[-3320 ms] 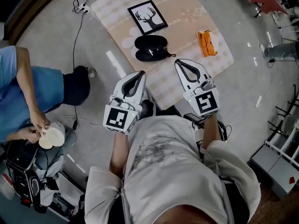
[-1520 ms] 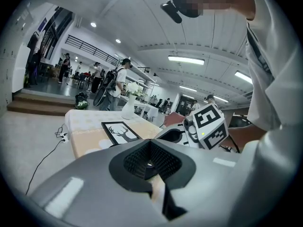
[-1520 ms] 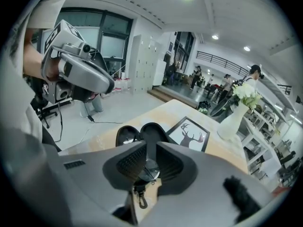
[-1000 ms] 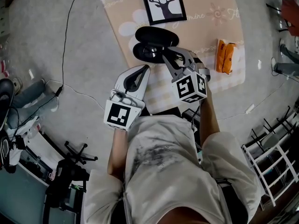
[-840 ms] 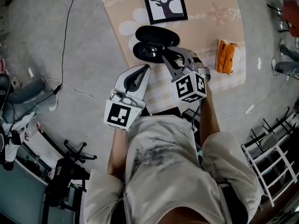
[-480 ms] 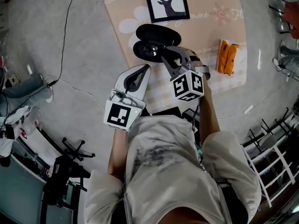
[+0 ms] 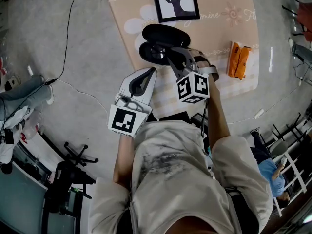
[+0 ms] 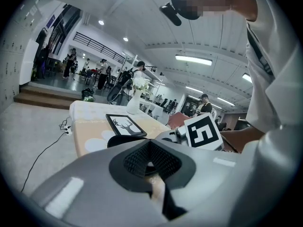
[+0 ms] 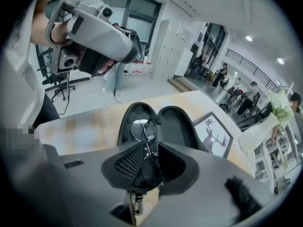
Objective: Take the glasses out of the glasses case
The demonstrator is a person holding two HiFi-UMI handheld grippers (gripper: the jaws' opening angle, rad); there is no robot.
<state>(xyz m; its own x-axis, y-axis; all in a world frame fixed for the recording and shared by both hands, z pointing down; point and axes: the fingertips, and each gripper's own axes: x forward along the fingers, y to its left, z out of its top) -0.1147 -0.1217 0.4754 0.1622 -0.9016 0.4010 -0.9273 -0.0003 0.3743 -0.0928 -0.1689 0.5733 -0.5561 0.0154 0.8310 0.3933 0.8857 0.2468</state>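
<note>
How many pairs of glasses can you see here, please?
1: the glasses sit partly in the open case, gripped by the right gripper.

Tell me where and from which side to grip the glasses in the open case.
Probably the near lens rim by the bridge of the glasses, from the open case's near end: the thin frame stands on edge there, a face toward each jaw. The right gripper holds it so.

The head view looks steeply down on the surface [image 7: 219, 38]. The right gripper view sits close over the open glasses case [image 9: 175, 126]; the left gripper view faces it from farther back. All share the deer picture [image 8: 125, 125].
</note>
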